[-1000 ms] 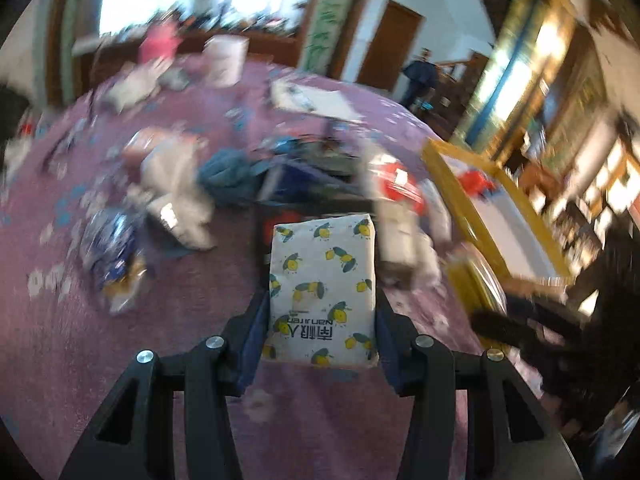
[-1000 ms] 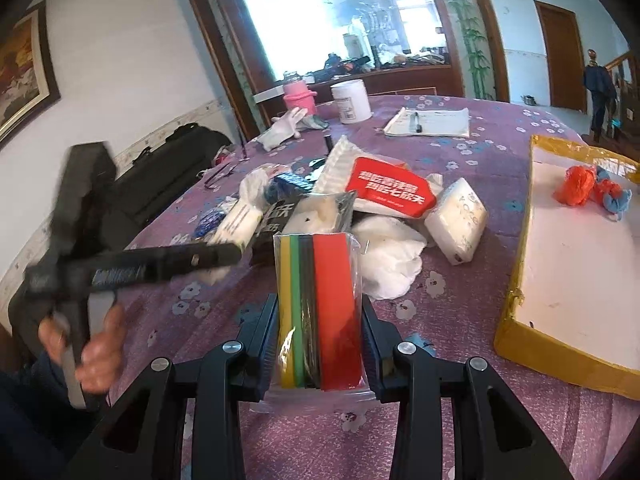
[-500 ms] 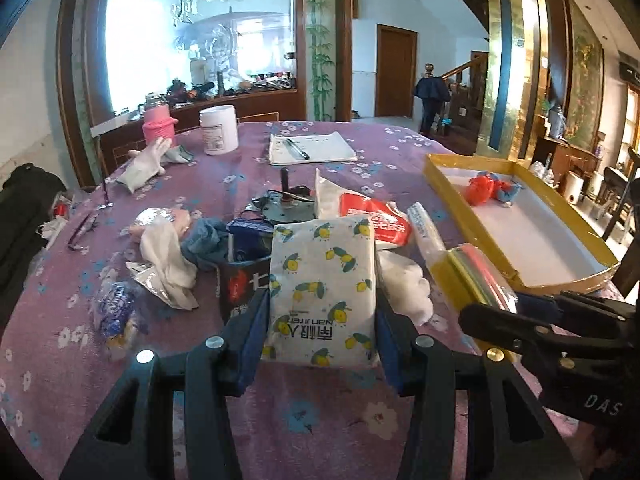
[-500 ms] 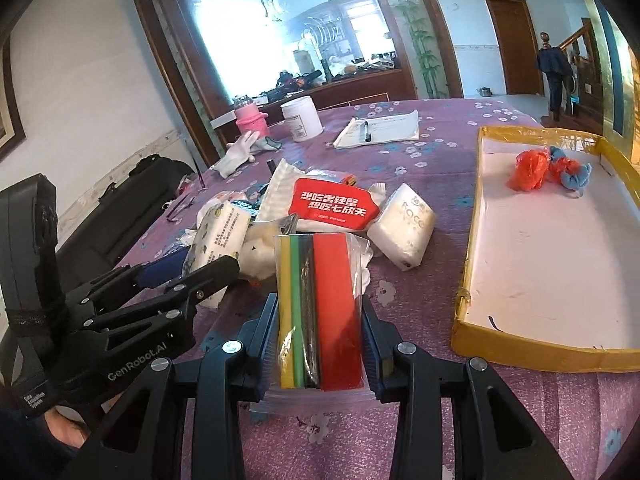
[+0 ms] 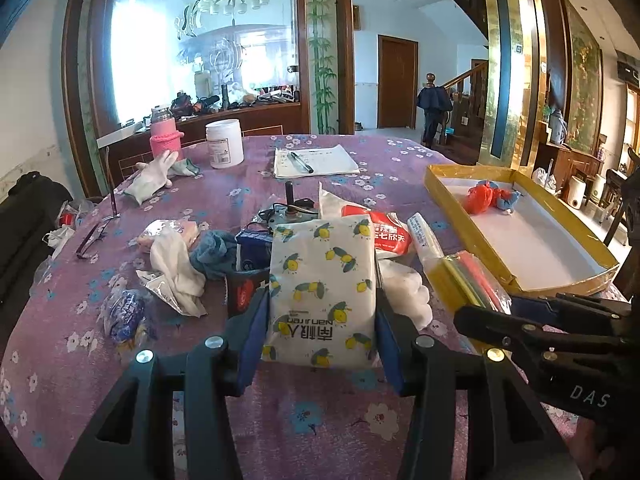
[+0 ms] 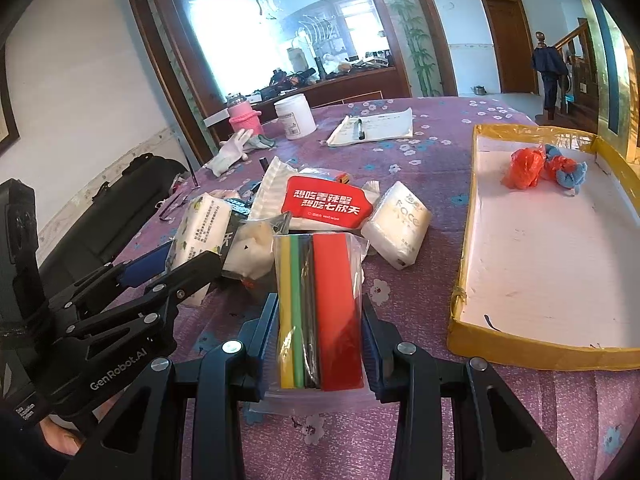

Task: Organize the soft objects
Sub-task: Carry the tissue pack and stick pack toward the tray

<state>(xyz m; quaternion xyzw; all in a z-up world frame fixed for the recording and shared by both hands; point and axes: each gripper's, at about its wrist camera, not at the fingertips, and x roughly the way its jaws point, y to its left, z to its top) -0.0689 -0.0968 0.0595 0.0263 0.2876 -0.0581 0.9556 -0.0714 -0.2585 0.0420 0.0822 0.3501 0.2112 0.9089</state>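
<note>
Where blue pads pinch: soft lemon-print tissue pack (image 5: 322,292), glossy striped flat packet (image 6: 320,312).

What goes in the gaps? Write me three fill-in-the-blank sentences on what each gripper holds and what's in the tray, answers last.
1. The left gripper is shut on a tissue pack printed with ____.
2. The right gripper clamps a clear bag of strips; the widest strip is ____.
3. In the yellow-rimmed tray, beside the blue soft item, lies a crumpled ____ bag.

Missing words: lemons; red; orange
</note>
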